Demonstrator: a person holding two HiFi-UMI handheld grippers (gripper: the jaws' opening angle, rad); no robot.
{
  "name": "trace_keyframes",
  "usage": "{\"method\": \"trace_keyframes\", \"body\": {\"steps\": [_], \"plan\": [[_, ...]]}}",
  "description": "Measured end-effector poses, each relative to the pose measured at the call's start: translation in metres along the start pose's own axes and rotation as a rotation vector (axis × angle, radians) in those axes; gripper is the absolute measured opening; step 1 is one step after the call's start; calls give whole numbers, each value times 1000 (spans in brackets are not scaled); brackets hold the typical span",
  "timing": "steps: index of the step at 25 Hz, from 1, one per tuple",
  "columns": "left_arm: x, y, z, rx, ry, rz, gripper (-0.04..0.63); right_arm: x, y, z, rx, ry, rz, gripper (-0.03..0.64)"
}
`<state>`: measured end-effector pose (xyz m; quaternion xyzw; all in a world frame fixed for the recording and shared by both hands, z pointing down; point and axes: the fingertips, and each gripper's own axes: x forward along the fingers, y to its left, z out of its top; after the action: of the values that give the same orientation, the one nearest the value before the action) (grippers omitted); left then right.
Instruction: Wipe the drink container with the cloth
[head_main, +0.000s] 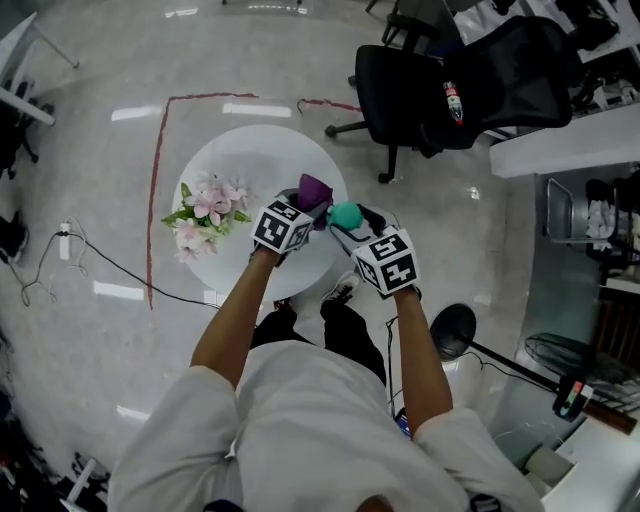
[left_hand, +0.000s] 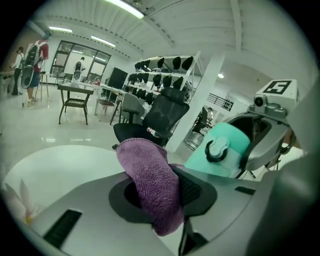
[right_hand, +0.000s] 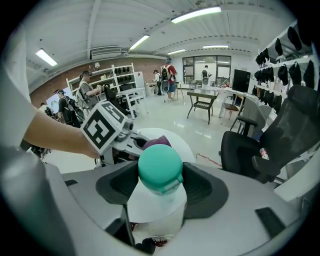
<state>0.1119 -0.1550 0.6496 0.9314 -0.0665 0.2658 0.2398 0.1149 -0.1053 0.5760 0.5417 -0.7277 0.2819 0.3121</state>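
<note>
Head view, worktop: round white worktop, with pink flowers on its left part and a black office chair off past its far right edge.
Head view, grippers: both are up over the worktop's near edge. The left gripper has the purple cloth, and the right gripper has the drink container. The cloth and the container's teal cap are just beside each other.
Left gripper view, jaws: clamped on the cloth, which bunches up between them and flops over the front.
Left gripper view, container: teal cap seen end-on, right of the cloth, out past the worktop's edge.
Right gripper view, jaws: pinching the container's pale body just under the cap.
Right gripper view, beyond: the cloth pokes up right behind the cap, with the worktop behind it.
</note>
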Motion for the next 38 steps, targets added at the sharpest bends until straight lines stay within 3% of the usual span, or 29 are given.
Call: {"method": "trace_keyframes", "body": {"steps": [7, 14, 20, 24, 29, 38], "plan": [[28, 21, -34, -81, 63, 20, 118, 2, -2, -1, 24, -9, 12, 288], [52, 39, -80, -37, 221, 81, 118, 3, -1, -1, 33, -16, 38, 290], [52, 44, -82, -51, 215, 135, 120, 4, -3, -2, 53, -30, 75, 295], [28, 40, -69, -76, 161, 232, 120, -4, 2, -6, 18, 1, 180, 331], [-34, 38, -41, -157, -2, 369, 120, -19, 4, -4, -212, -20, 316, 362], [-95, -15, -20, -156, -131, 535, 120, -32, -9, -13, -914, -19, 599, 362]]}}
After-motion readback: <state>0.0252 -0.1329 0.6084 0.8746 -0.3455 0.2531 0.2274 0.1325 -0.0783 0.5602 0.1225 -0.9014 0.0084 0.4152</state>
